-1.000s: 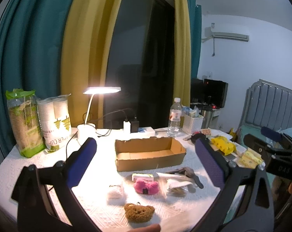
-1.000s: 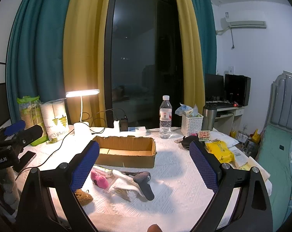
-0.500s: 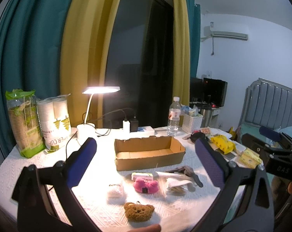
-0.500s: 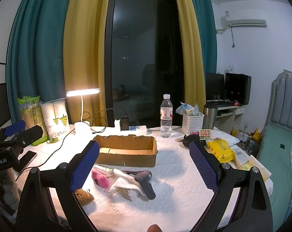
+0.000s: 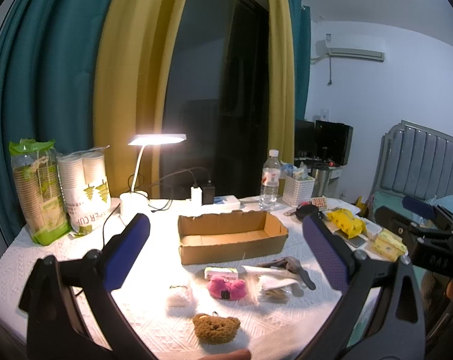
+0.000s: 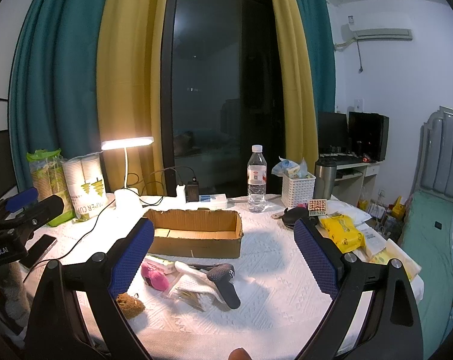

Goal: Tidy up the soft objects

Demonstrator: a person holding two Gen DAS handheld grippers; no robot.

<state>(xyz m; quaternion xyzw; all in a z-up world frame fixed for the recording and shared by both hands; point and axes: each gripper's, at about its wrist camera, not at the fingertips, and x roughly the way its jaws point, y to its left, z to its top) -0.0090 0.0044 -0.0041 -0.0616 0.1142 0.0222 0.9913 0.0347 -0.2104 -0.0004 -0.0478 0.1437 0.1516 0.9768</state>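
Nothing is picked up yet. Along the table's near edge lie a white puff, brown bear and pink toy, before the empty box. Both grippers, left and right, hover spread wide; next, one must descend onto a toy.

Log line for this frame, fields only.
left gripper: open, empty | right gripper: open, empty | cardboard box: empty | pink plush, brown plush: on table
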